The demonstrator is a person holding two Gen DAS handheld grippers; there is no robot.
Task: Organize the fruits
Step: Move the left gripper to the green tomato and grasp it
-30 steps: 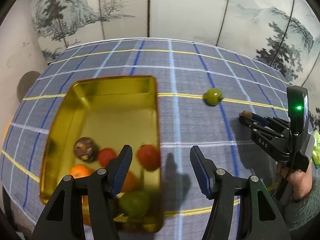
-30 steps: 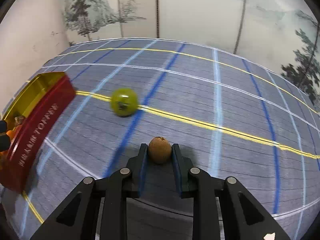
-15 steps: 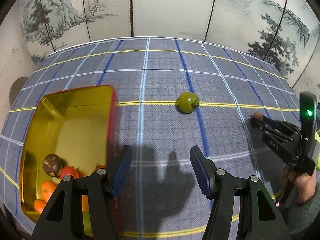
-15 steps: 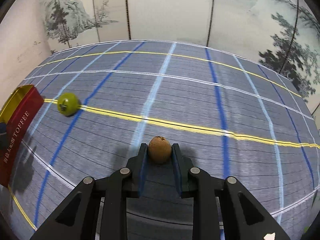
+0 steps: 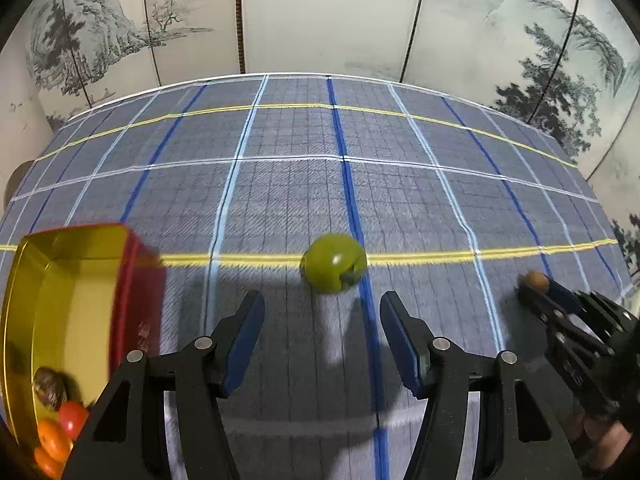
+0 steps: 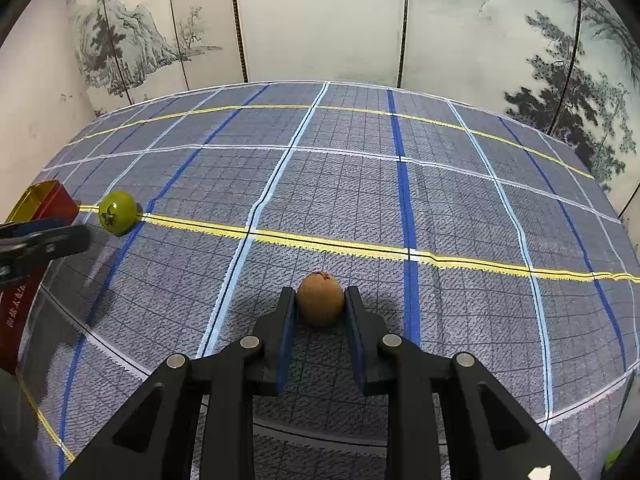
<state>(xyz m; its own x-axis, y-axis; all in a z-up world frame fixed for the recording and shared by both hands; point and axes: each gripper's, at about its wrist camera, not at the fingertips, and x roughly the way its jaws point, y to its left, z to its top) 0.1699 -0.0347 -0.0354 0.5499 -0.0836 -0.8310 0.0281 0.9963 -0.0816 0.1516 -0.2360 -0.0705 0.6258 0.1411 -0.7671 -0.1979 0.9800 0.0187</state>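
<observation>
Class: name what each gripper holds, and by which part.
Right gripper: brown fruit, jaws pressing its two sides. Left gripper: nothing.

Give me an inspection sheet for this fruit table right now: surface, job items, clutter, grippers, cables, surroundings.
Surface: blue-grey plaid tablecloth, flat.
Job's things: round green fruit loose on the cloth; red tin with gold inside holding orange and red fruits; small brown fruit.
Clutter: nothing seen.
Grippers: left hand-held gripper open, short of the green fruit; right hand-held gripper shut on the brown fruit.
Cables: nothing seen.
Surroundings: painted landscape folding screen.
</observation>
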